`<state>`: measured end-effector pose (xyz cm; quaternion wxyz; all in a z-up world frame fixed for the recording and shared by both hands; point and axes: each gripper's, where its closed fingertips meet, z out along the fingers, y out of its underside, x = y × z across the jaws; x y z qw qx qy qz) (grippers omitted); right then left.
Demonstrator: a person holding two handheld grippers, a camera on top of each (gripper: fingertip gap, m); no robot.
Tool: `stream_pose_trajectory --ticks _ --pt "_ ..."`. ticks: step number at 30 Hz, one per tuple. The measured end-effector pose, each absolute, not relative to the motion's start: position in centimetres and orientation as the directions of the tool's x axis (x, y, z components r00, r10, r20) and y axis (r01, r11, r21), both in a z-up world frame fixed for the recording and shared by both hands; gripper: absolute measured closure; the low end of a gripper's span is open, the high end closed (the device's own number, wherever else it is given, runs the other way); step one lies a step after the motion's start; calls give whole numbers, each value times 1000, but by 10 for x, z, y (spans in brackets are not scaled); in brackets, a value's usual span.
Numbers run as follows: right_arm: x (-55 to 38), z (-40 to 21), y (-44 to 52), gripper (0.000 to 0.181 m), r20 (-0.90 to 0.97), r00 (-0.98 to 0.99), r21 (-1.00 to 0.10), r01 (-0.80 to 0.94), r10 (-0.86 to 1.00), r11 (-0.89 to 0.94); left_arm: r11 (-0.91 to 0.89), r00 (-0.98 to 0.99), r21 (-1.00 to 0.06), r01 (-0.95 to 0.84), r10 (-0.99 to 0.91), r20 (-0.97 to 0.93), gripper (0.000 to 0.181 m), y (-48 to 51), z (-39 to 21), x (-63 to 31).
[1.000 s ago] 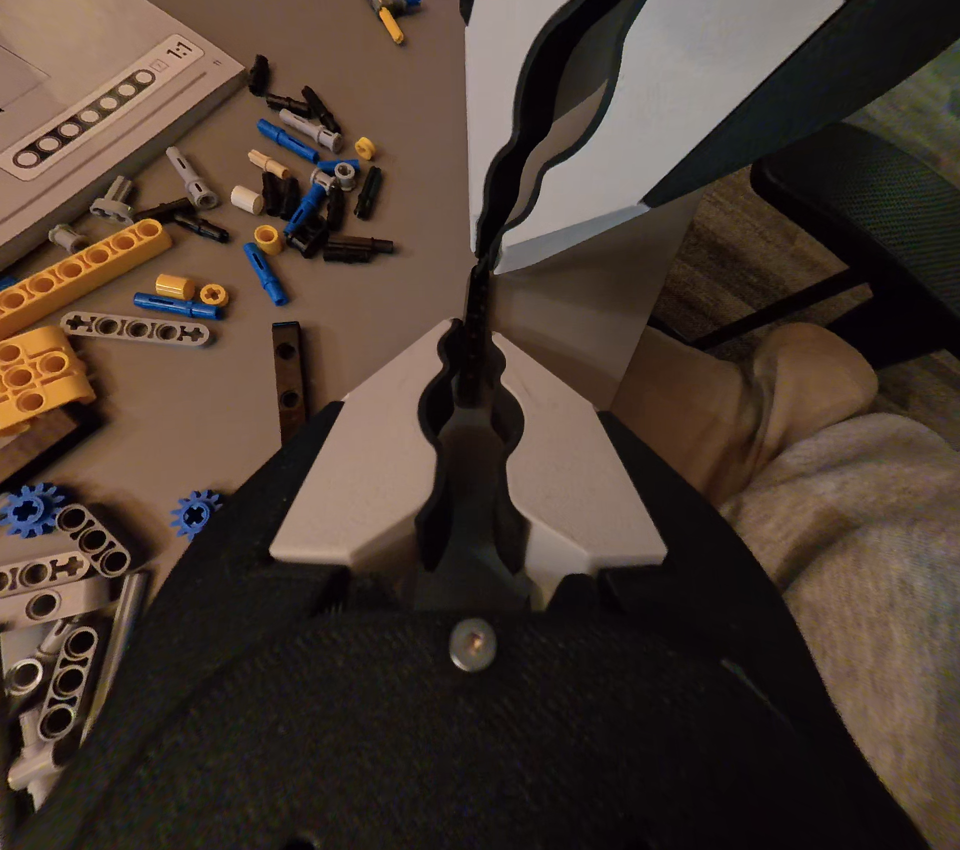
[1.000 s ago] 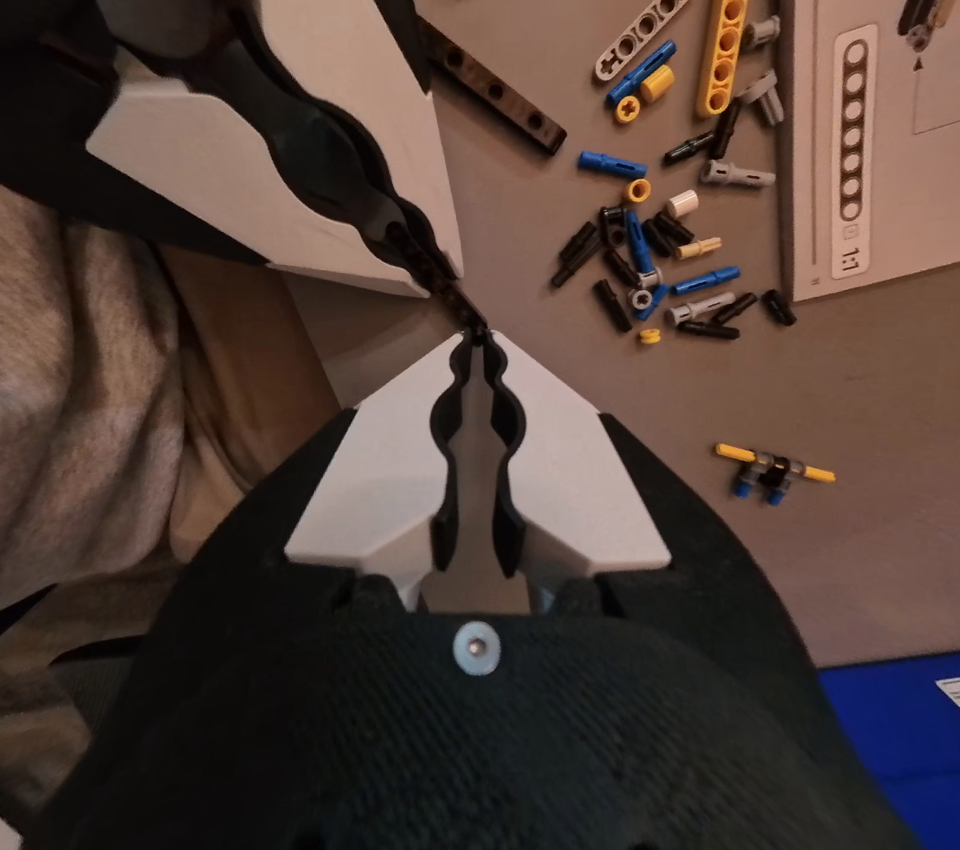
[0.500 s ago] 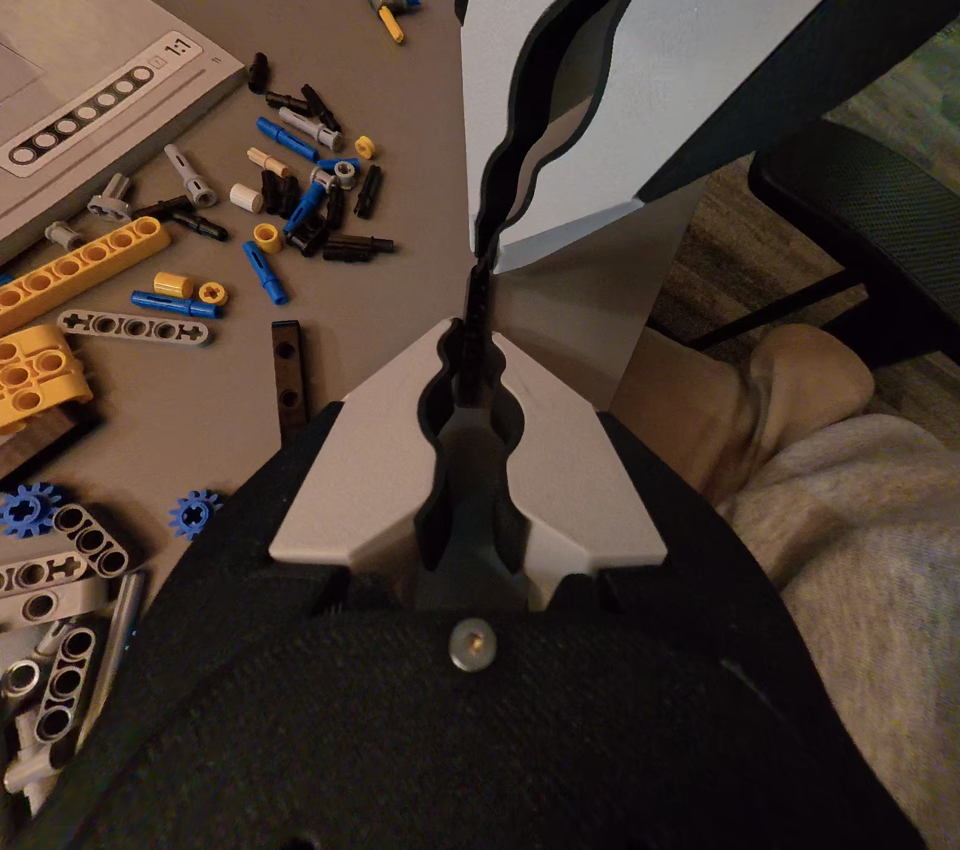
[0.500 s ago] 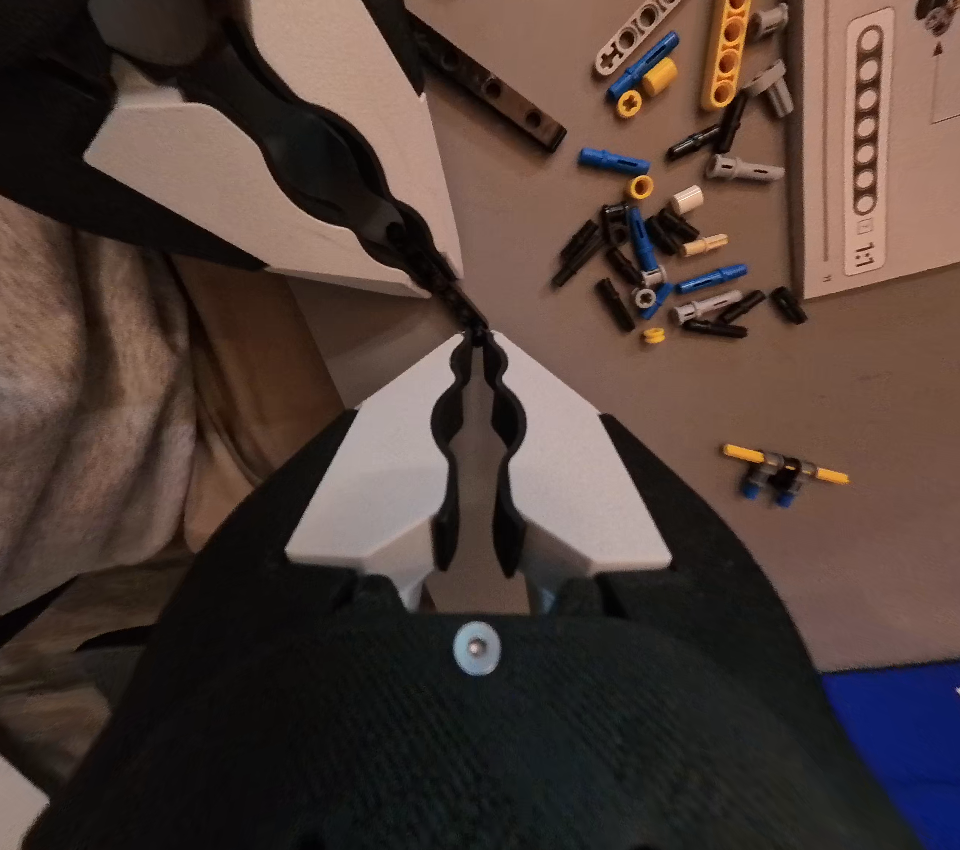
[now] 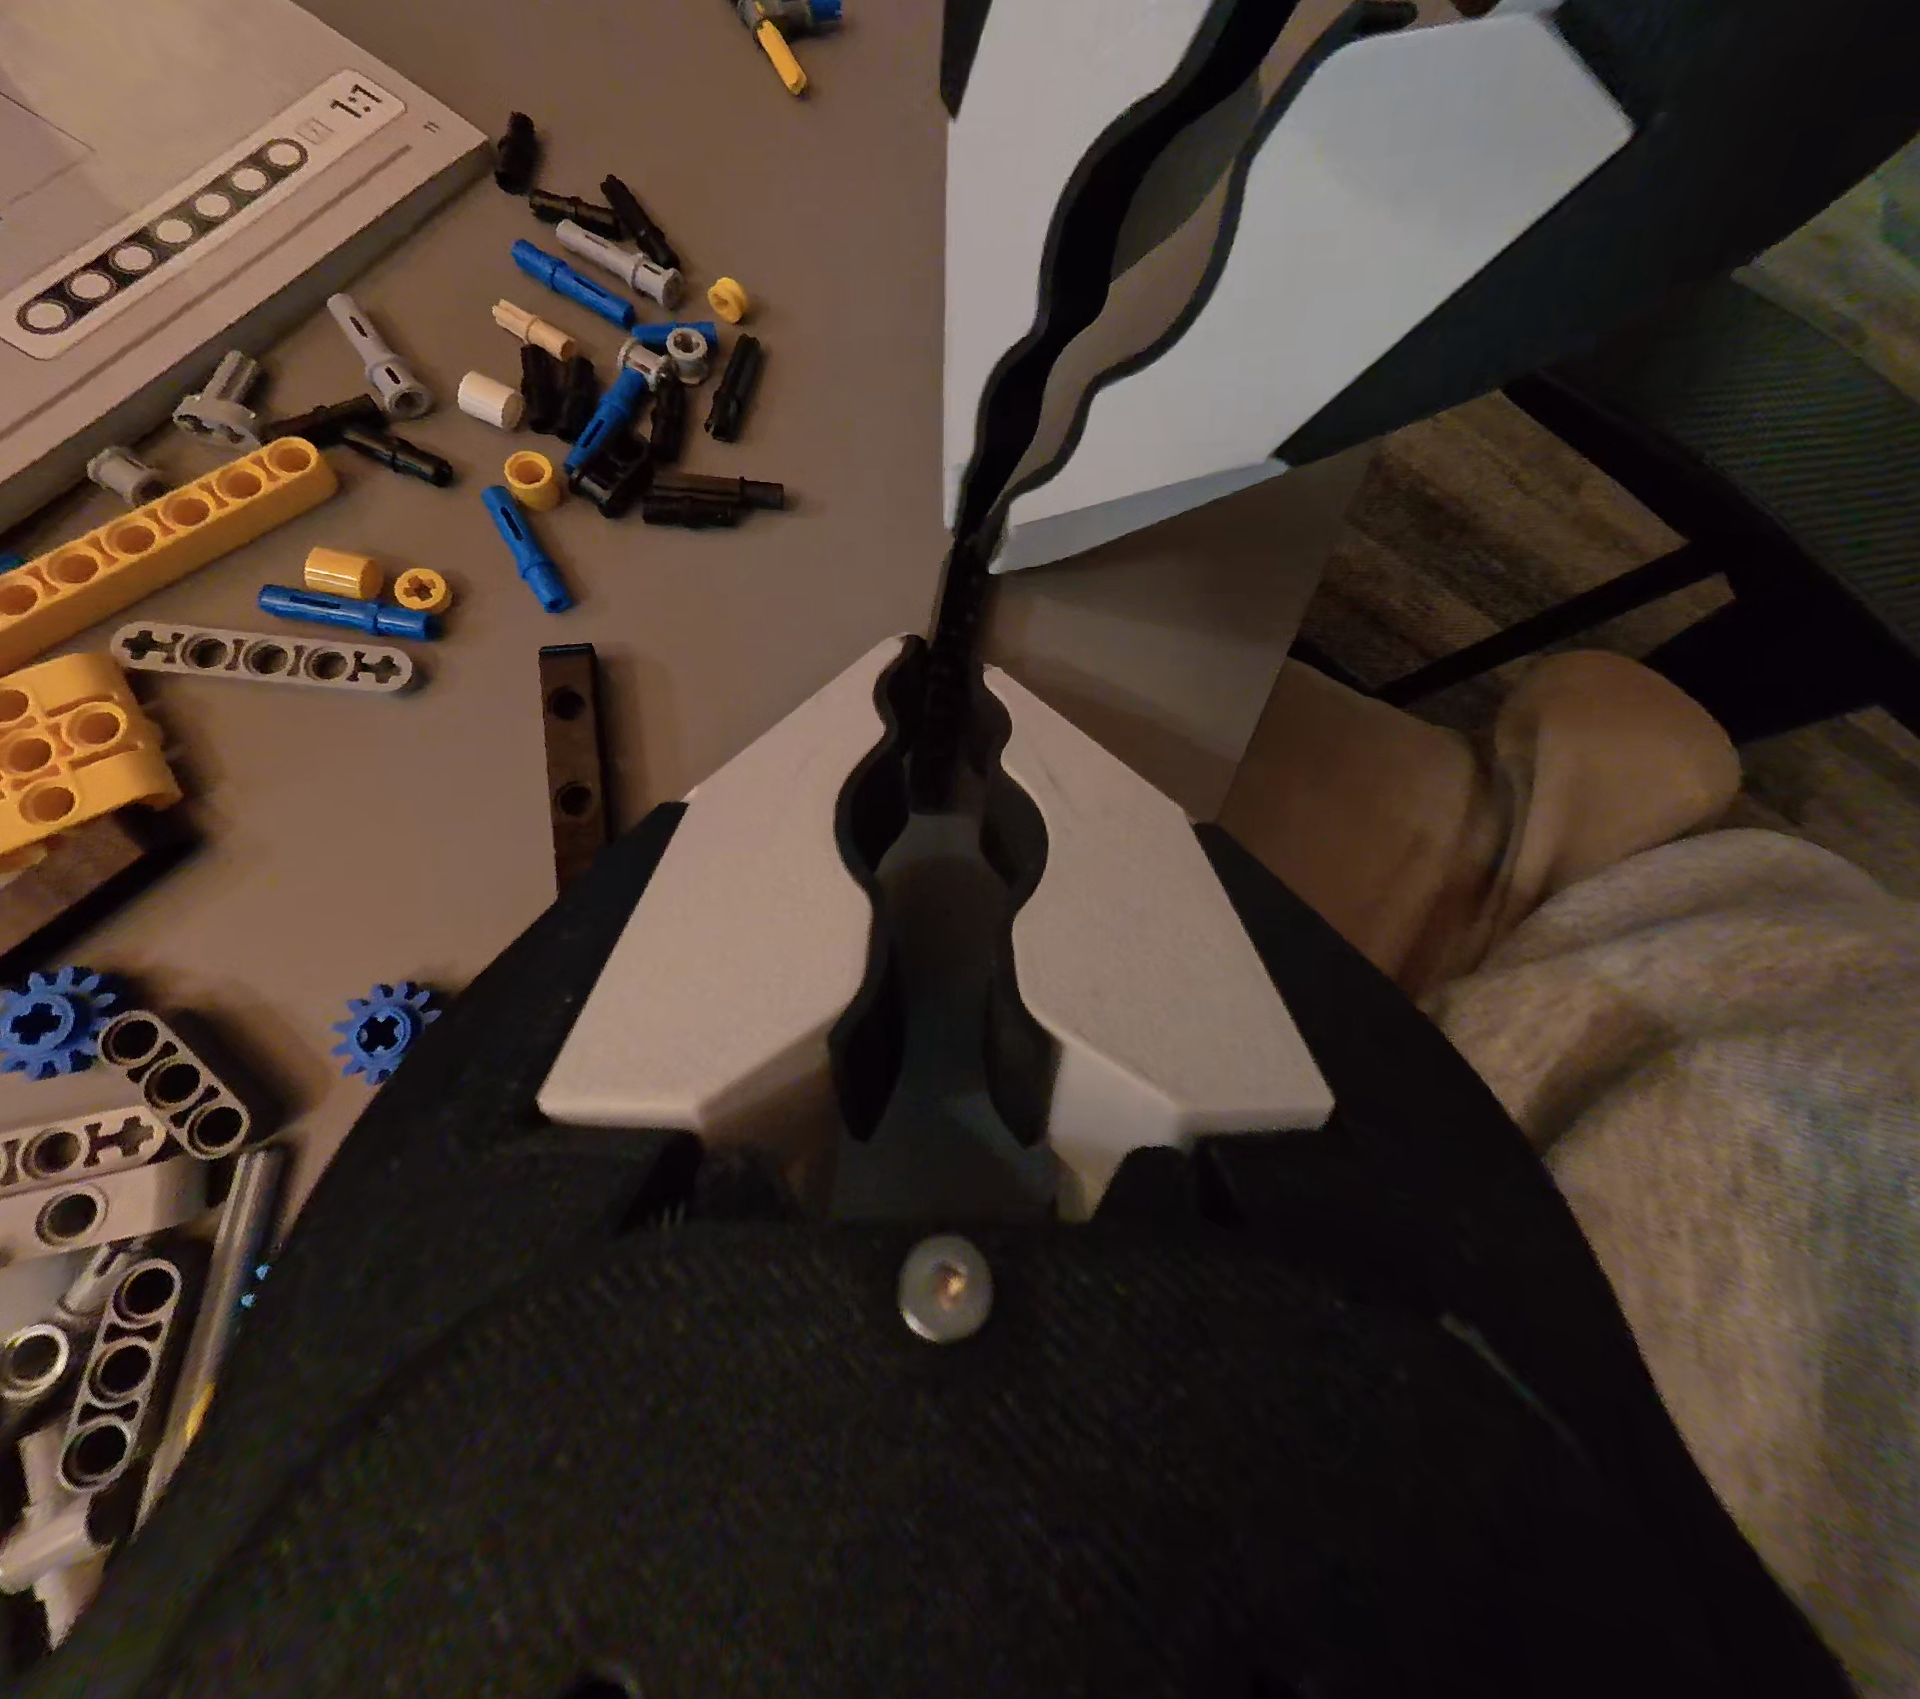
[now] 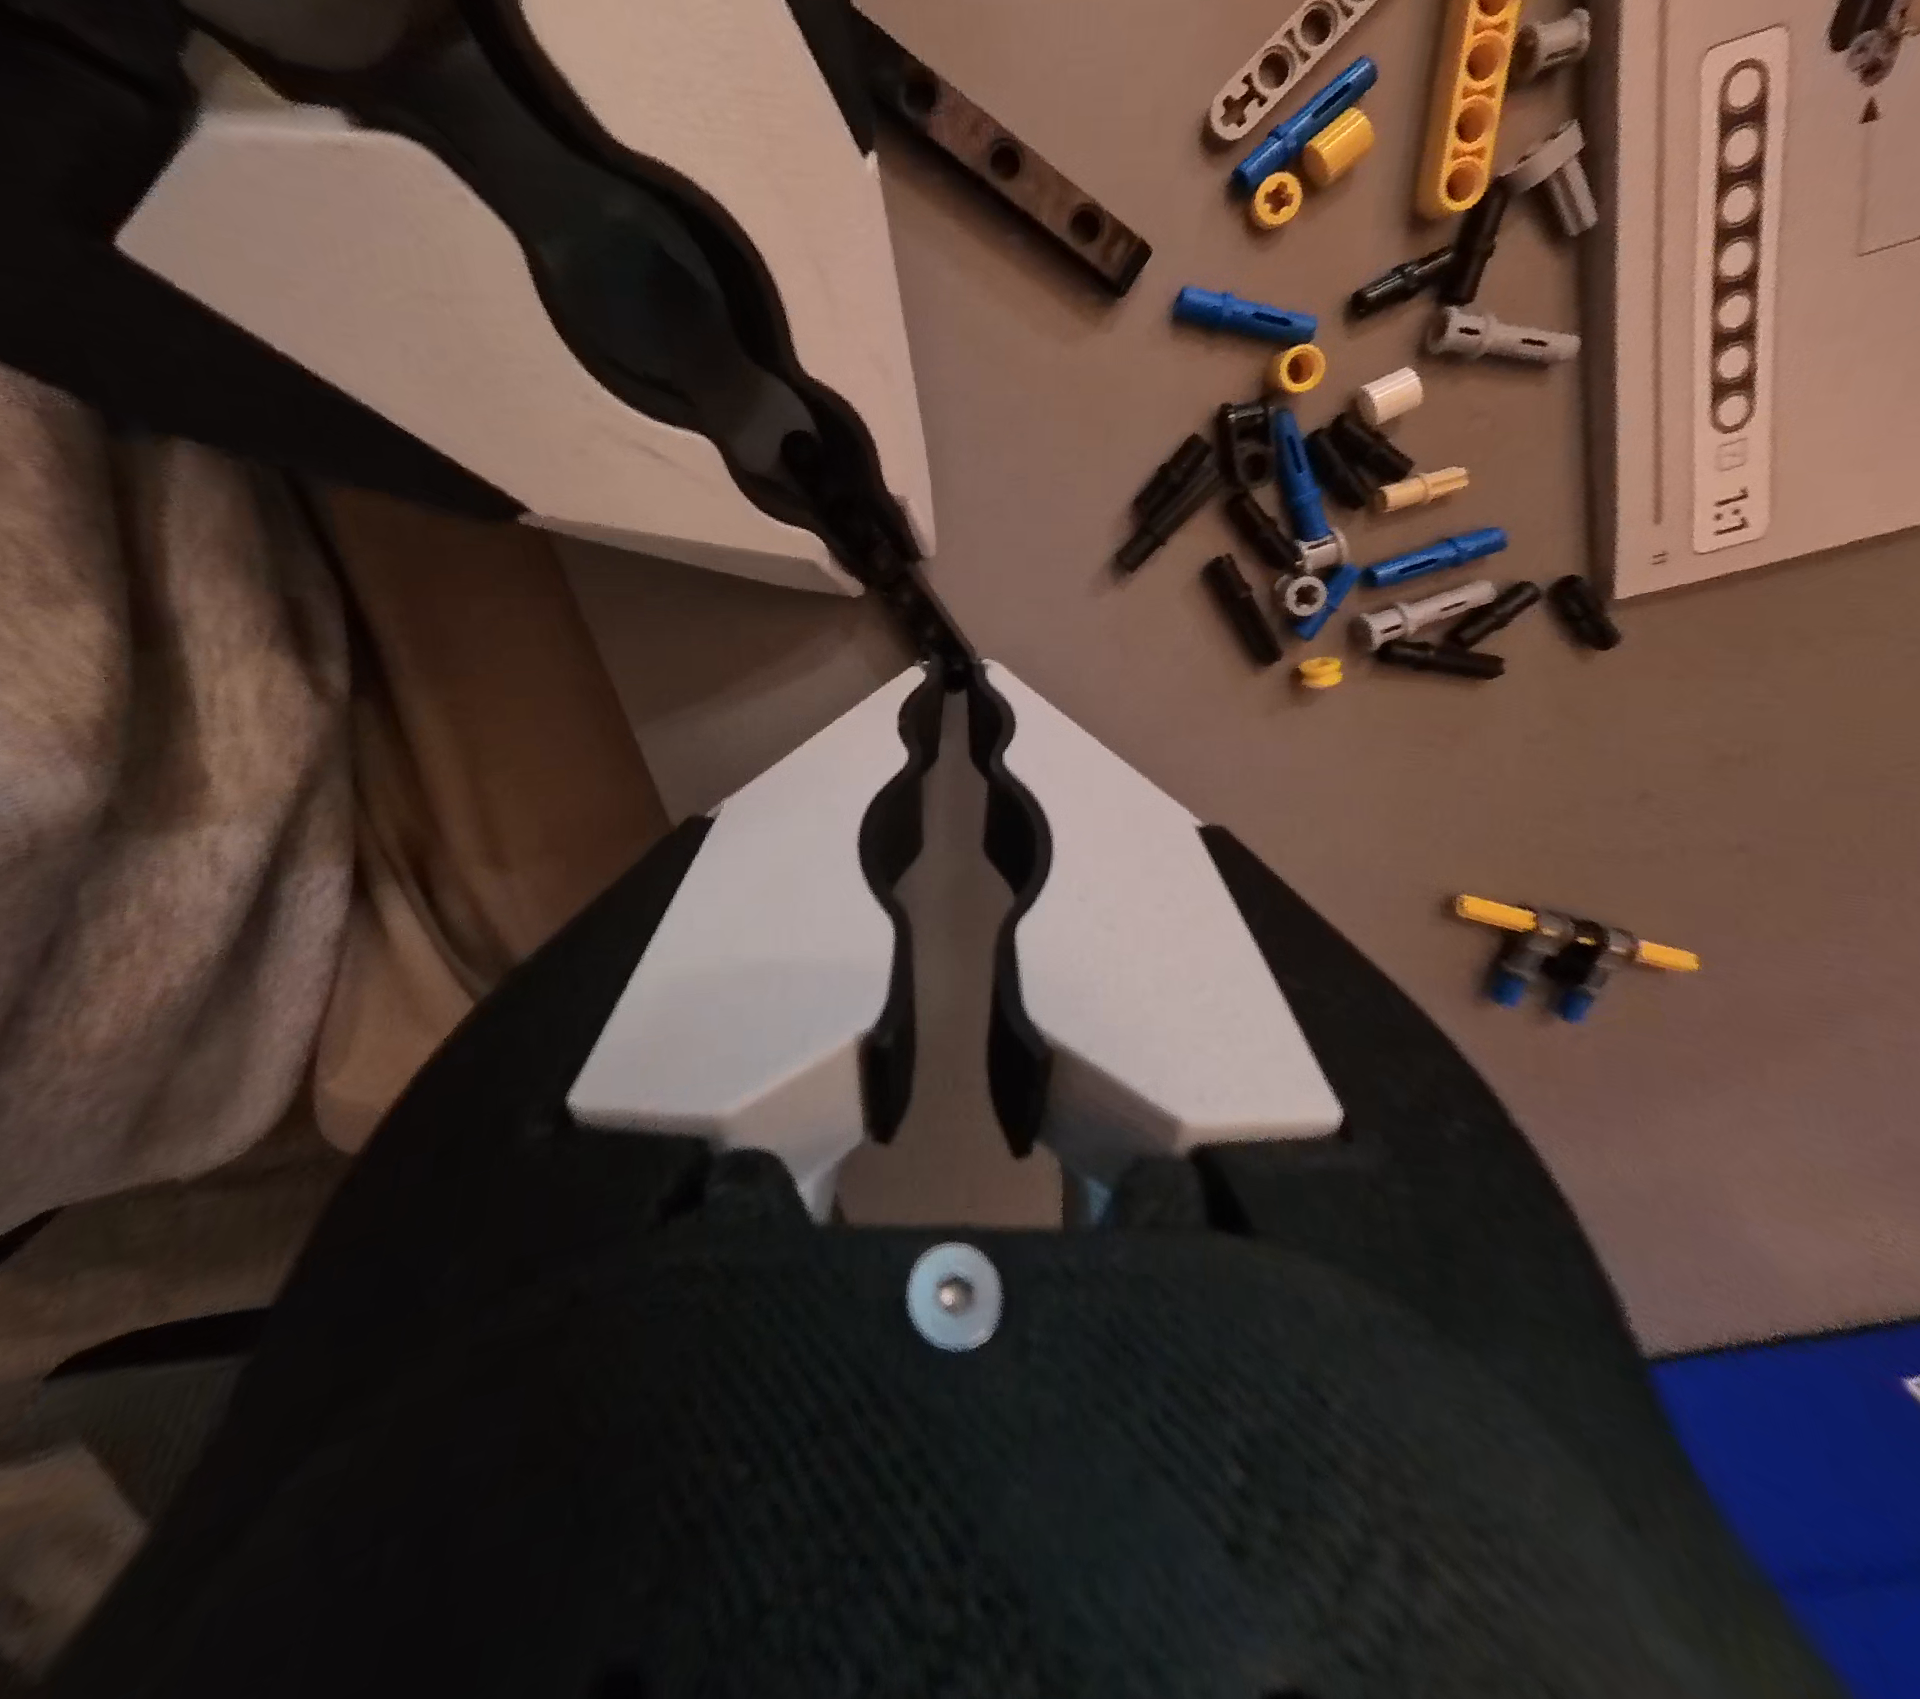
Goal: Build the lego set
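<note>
Left gripper (image 5: 940,662) fingers clenched on a thin black lego piece (image 5: 951,610); right gripper (image 6: 951,681) fingers pinched on its far end; tips met head-on, held above the worktop (image 5: 436,818) near its edge. Loose pins (image 5: 613,361) scattered beyond the tips, well apart from the held piece; yellow beam (image 5: 156,527) just beside the instruction booklet (image 5: 156,143); black beam (image 5: 569,745) lay nearest the left gripper. Bare worktop lay between the pins and a small yellow-axle assembly (image 6: 1574,958). Past the edge: a person's trouser leg (image 5: 1455,776) and a chair (image 5: 1766,444).

Slim black lego piece (image 5: 951,662) bridges both grippers' tips above the table
</note>
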<state>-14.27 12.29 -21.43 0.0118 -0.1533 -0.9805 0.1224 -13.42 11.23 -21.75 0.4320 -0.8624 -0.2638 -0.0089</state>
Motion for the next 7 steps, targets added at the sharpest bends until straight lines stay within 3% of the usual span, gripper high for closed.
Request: stream_pose_trajectory --ticks 4,7 --pt "-135 -219 134 172 -32 -948 -208 316 317 925 -486 860 -740 465 447 247 175 112 -217 -134" --pt "-135 -215 135 175 -30 -941 -264 332 336 906 -481 858 -739 472 445 259 174 112 -217 -134"
